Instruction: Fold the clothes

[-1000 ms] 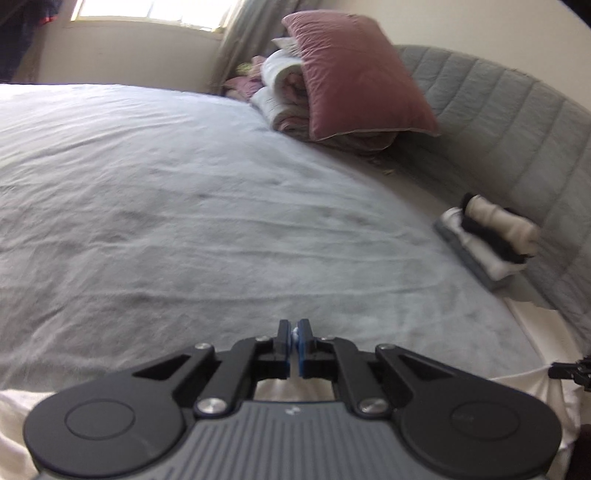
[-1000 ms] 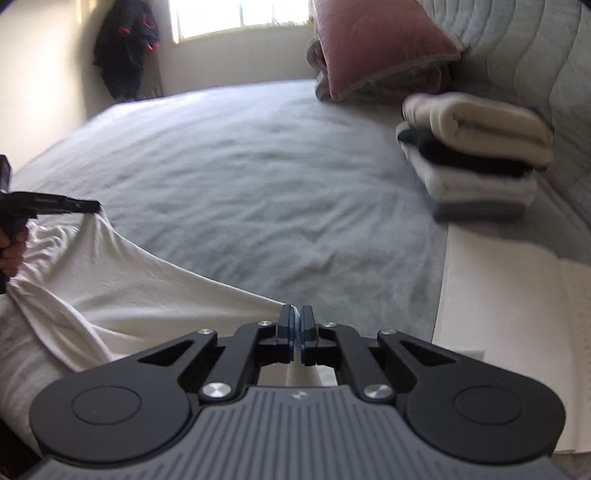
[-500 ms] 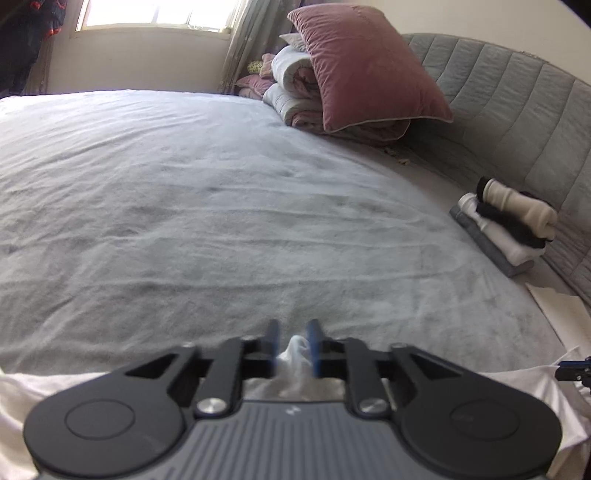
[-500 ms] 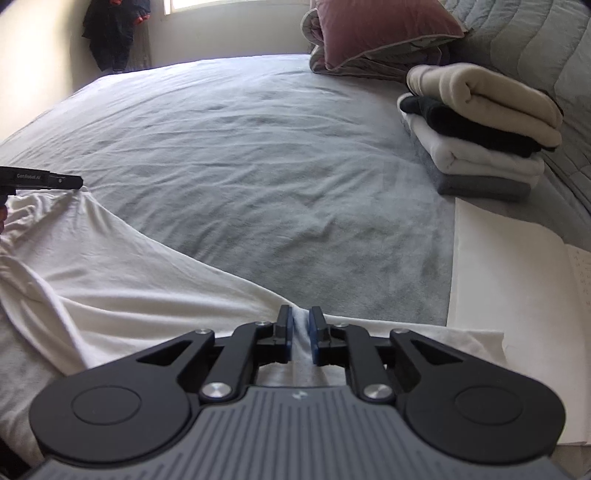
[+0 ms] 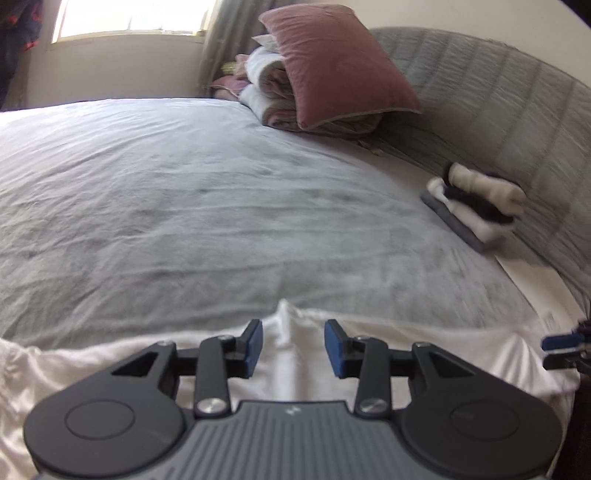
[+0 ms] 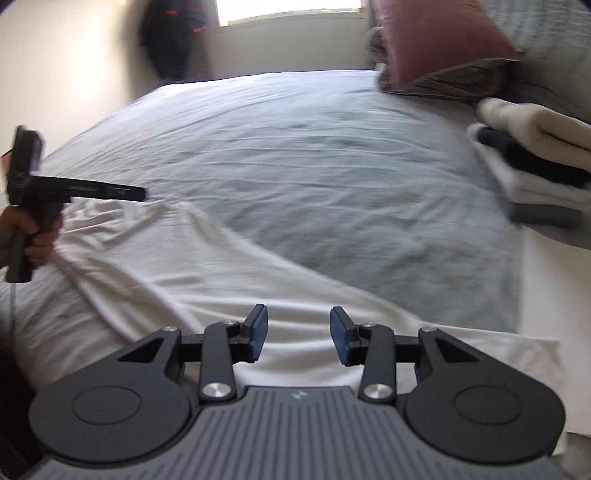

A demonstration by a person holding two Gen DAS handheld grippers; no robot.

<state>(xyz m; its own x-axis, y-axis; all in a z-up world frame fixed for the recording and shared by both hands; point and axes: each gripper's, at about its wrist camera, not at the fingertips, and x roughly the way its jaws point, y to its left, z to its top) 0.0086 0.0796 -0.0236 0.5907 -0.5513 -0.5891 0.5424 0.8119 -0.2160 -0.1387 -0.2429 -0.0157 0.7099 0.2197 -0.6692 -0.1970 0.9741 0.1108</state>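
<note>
A white garment [image 6: 155, 280] lies spread along the near edge of the grey bed [image 6: 314, 166]. In the left wrist view a pinched ridge of the same white garment [image 5: 291, 332] pokes up between the blue pads, which stand apart from it. My left gripper [image 5: 293, 345] has its jaws opening. My right gripper [image 6: 298, 332] hovers over flat white cloth, its jaws opening too, nothing pressed between them. Seen from the right wrist view, the left gripper [image 6: 142, 194] hangs just above the garment's far corner, held by a hand [image 6: 35, 236].
A stack of folded clothes [image 6: 535, 162] sits at the right by the grey padded headboard [image 5: 498, 110]. A dusty-pink pillow [image 5: 340, 70] leans on rolled blankets at the far end. A white sheet [image 6: 546, 284] covers the right edge of the bed. Dark clothing [image 6: 173, 33] hangs on the far wall.
Both grippers went from shut on the white garment to open and let it drop onto the bed. Both have drawn back toward me, so more cloth shows in front of them.
</note>
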